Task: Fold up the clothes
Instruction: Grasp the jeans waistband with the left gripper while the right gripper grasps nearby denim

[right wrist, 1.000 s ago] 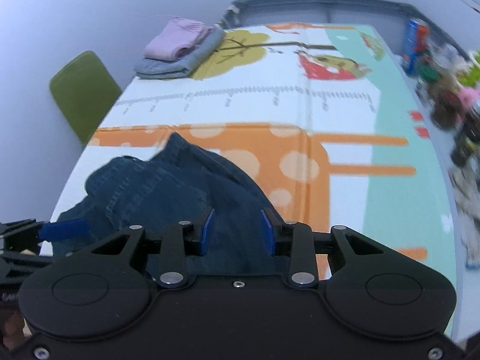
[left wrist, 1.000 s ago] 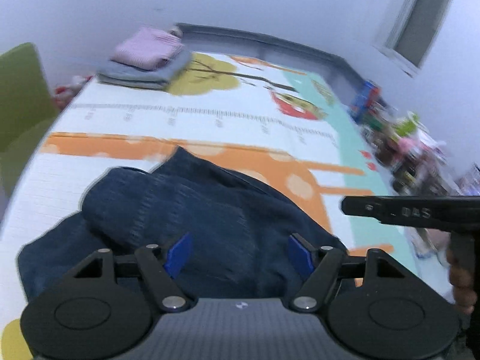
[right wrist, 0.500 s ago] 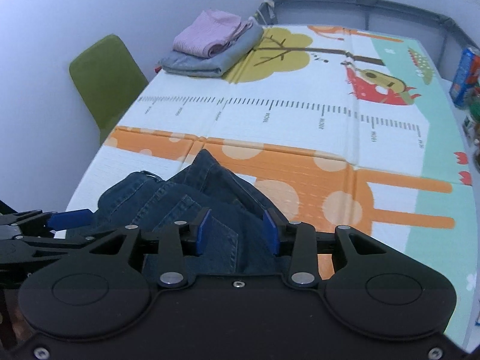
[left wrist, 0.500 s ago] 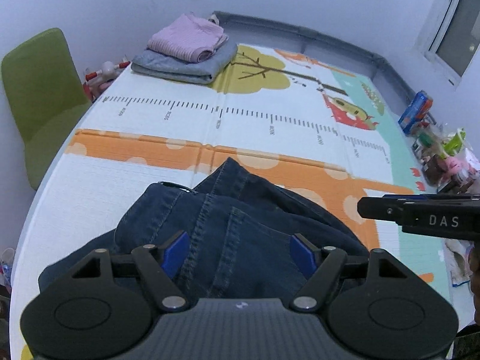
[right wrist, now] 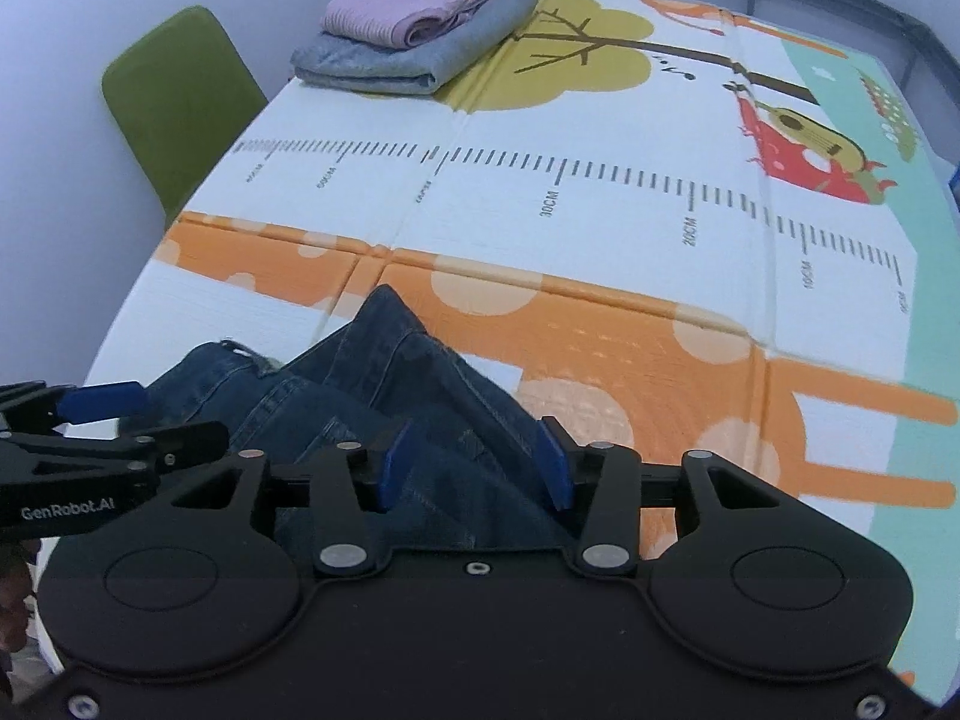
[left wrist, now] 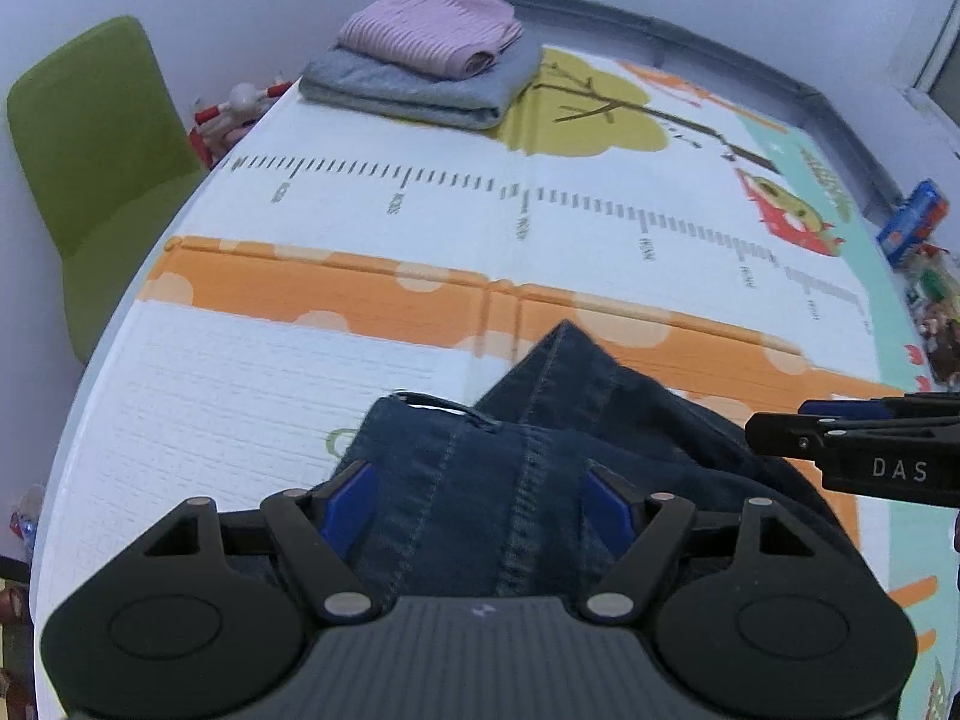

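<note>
I have the jeans [left wrist: 528, 480] bunched right in front of both tongs, on the near part of the play mat [right wrist: 600, 222]. My left gripper [left wrist: 480, 507] stands spread wide, the blue pads either side of a seamed ridge of denim without pressing it — as I judge it, that leaves room to take a thick fold. My right gripper [right wrist: 474, 468] is also parted, though more narrowly, with a hump of the same denim rising between its pads; I cannot tell whether the pads touch the cloth. Each tong shows in the other's view, so the two sit side by side over one garment, which suits lifting or spreading it by two points at once.

The jeans lie rumpled, one corner peaking up ahead of the tongs, so they are not folded flat now. Far ahead and to the left a pink folded garment [right wrist: 414, 0] rests on a grey folded garment [right wrist: 408, 60] — a neat stack kept well apart from the working space. A green chair [left wrist: 90, 168] stands off the mat's left edge
</note>
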The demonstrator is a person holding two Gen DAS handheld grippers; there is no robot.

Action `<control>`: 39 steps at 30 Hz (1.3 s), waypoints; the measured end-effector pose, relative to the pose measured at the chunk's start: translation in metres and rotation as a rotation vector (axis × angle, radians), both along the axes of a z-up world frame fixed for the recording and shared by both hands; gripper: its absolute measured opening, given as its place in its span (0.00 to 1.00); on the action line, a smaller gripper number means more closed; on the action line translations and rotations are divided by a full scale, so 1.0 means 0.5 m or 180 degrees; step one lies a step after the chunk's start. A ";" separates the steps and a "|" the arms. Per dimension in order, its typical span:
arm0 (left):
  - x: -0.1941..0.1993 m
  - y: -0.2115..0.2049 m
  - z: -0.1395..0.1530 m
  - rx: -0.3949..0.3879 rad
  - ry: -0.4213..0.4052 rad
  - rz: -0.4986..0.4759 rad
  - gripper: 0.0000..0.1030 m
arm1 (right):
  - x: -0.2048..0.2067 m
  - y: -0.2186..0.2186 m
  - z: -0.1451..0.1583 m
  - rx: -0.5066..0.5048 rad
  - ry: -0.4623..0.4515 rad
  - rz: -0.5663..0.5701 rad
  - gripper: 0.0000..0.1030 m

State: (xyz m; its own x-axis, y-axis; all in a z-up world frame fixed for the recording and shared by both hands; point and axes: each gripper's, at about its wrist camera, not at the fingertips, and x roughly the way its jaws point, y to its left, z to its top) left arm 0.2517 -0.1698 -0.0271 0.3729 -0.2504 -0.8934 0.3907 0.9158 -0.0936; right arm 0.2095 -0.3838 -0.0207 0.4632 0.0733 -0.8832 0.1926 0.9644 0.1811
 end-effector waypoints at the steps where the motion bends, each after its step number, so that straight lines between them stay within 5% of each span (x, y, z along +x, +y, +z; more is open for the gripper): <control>1: 0.007 0.001 -0.007 0.0002 0.0026 0.0014 0.75 | 0.010 0.003 -0.007 0.0000 0.0004 0.0028 0.42; 12: 0.045 -0.013 -0.061 0.0067 0.0181 -0.0027 0.75 | 0.102 0.036 -0.076 0.0037 -0.0030 0.0359 0.47; 20: 0.055 -0.020 -0.097 0.0059 0.0235 -0.0078 0.54 | 0.140 0.040 -0.138 0.0077 0.0083 0.0442 0.48; 24: 0.045 -0.028 -0.099 0.0030 0.0170 -0.0265 0.31 | 0.143 0.042 -0.162 0.0135 0.0147 0.0435 0.47; 29: 0.042 -0.027 -0.093 -0.0080 0.0155 -0.0312 0.19 | 0.136 0.054 -0.172 -0.0118 0.0200 0.0443 0.12; 39: 0.021 -0.028 -0.028 -0.0232 -0.0036 -0.0505 0.11 | 0.090 0.010 -0.095 -0.0010 -0.0001 0.0242 0.05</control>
State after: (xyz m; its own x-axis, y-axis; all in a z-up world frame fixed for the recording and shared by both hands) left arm 0.2623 -0.1840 -0.0413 0.3336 -0.3710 -0.8666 0.5313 0.8334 -0.1523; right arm 0.2543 -0.3790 -0.0683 0.4568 0.1056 -0.8833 0.1186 0.9768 0.1782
